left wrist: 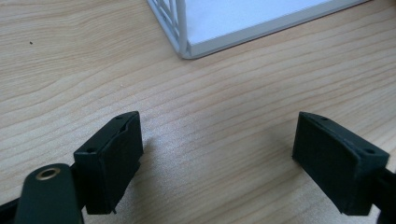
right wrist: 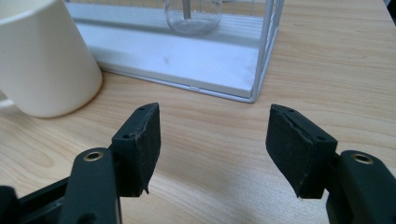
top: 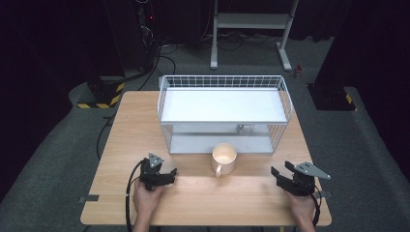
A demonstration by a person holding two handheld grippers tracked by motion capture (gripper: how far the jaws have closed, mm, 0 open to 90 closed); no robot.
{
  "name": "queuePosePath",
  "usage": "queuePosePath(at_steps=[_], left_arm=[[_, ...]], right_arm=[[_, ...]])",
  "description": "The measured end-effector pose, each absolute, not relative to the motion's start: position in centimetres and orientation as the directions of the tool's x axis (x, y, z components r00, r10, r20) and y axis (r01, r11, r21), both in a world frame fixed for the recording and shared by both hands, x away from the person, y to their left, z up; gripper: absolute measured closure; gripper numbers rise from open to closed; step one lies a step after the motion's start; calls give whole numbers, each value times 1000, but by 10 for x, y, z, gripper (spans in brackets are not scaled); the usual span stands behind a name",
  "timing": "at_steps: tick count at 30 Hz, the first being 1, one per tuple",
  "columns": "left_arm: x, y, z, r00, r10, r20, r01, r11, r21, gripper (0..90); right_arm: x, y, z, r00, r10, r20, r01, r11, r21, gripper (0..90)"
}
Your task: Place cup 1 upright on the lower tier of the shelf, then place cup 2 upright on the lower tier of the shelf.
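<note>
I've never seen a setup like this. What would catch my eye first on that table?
Probably the white wire shelf rack at the far middle of the wooden table, with a clear glass item on its lower level. Right in front of it stands a cream mug, its handle toward the person. Nearer, the left gripper and right gripper rest either side of it, jaws open and empty.

A white wire rack (top: pixel 223 112) holds a glass (right wrist: pixel 192 16) on its lower shelf.
</note>
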State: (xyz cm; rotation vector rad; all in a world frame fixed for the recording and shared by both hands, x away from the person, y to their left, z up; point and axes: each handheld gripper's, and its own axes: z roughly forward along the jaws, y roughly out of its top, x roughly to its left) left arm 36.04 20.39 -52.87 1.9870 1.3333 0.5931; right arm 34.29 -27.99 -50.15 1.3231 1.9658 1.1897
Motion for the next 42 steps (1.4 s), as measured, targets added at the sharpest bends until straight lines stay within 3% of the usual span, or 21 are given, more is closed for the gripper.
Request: queuePosePath(at_steps=[22, 29, 33, 42], left_arm=[[360, 203, -528, 371, 929, 9, 628, -257, 734, 160], [359, 202, -529, 356, 934, 3, 634, -244, 734, 159], [359, 202, -527, 359, 933, 9, 639, -253, 726, 154], [350, 196, -520, 383, 923, -21, 628, -244, 739, 150]], right_arm=[[362, -268, -521, -417, 909, -15, 572, 275, 773, 343], [369, -262, -523, -424, 903, -70, 593, 335, 732, 300], [375, -265, -523, -408, 913, -11, 629, 290, 721, 251], [376, -266, -523, -392, 920, -11, 637, 280, 718, 241]])
